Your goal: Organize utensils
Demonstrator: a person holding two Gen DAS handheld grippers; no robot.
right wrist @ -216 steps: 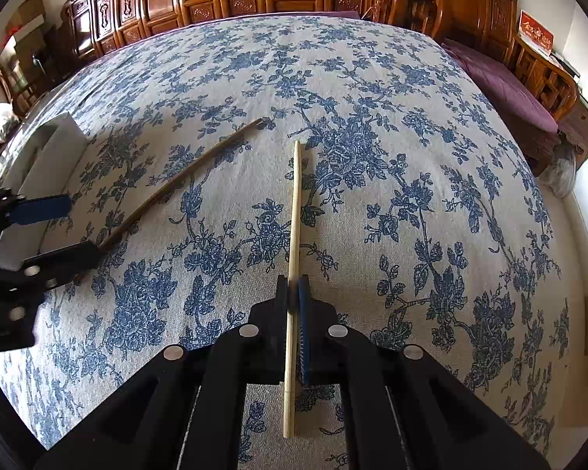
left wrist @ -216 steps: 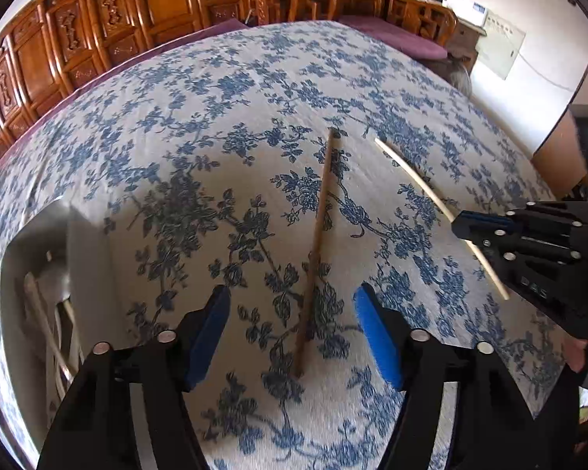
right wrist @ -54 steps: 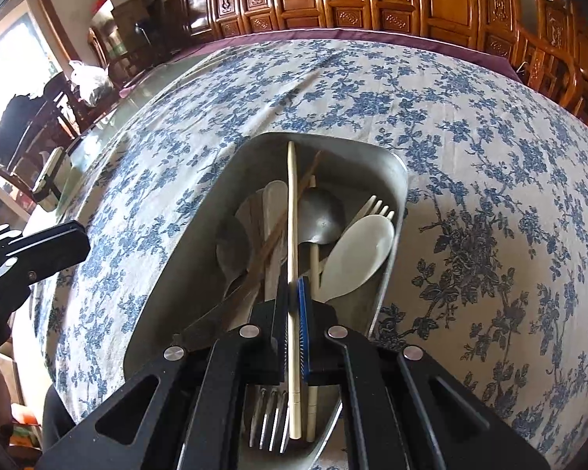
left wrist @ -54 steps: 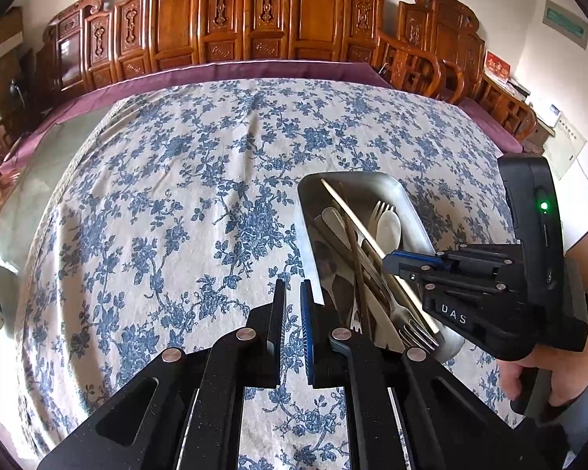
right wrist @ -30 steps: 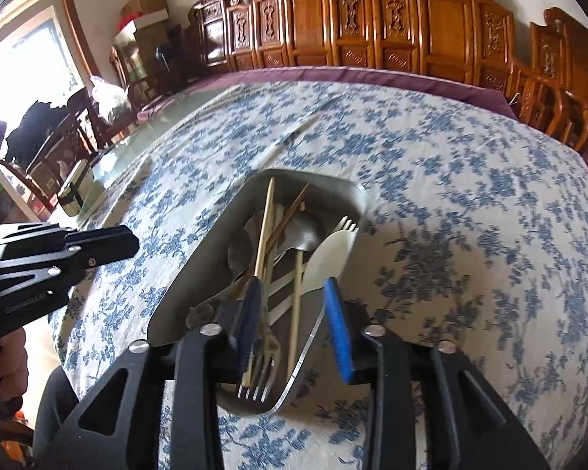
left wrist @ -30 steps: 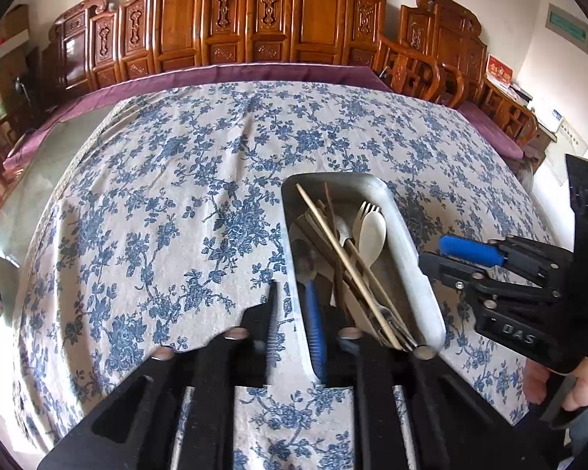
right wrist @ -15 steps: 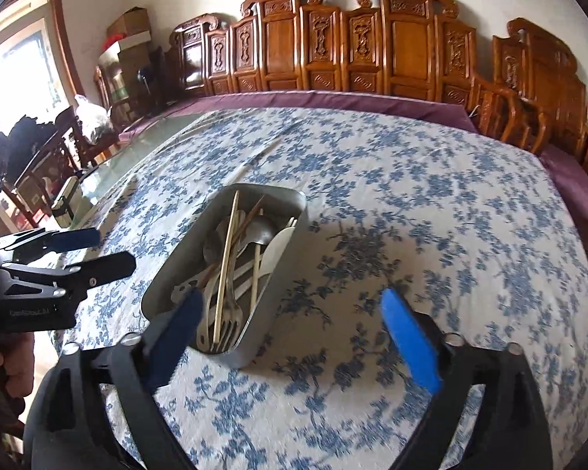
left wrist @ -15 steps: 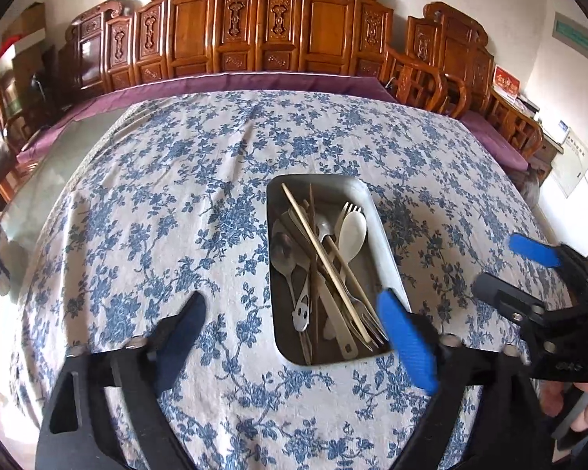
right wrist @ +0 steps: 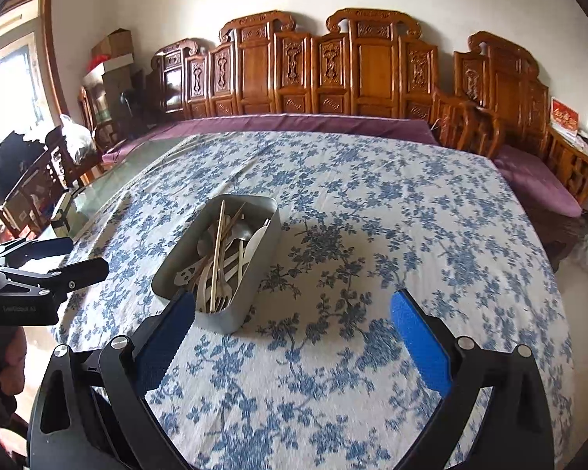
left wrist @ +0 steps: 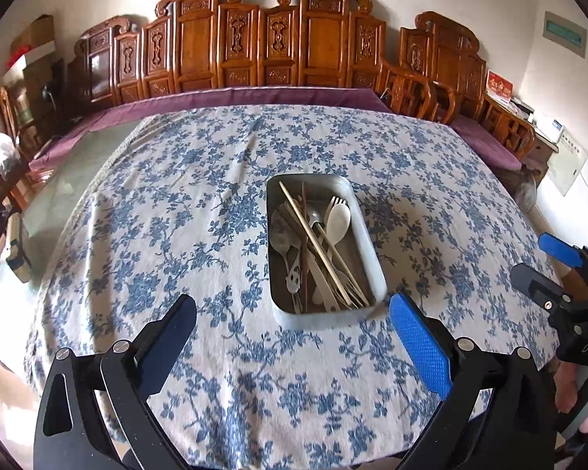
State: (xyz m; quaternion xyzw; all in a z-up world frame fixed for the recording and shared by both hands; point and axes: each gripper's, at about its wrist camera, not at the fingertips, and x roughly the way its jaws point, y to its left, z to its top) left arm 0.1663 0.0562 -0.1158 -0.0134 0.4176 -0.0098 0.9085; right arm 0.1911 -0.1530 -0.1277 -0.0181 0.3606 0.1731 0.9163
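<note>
The metal tray (left wrist: pixel 372 246) sits near the middle of the counter (left wrist: pixel 176 235), on the blue-flowered cloth, with all the utensils lying inside it. A pale chopstick (left wrist: pixel 315 241) runs slantwise over the heap, and a darker one (left wrist: pixel 303 211) lies beside it, crossing near the far end. A white spoon (left wrist: pixel 339 219) rests bowl-up along the tray's right side, next to a fork (left wrist: pixel 330 204), while a metal spoon (left wrist: pixel 280 235) lies toward the left wall. From the right wrist view the same tray (right wrist: pixel 254 270) sits off to the left, the pale chopstick (right wrist: pixel 217 256) on top of the pile.

Both claws are held back from the tray, above the near part of the counter. The left claw (left wrist: pixel 292 323) is spread wide and grips nothing; the right claw (right wrist: pixel 292 325) is likewise wide apart and bare. Carved wooden chairs (left wrist: pixel 278 47) line the far wall behind a purple cushion (left wrist: pixel 235 98).
</note>
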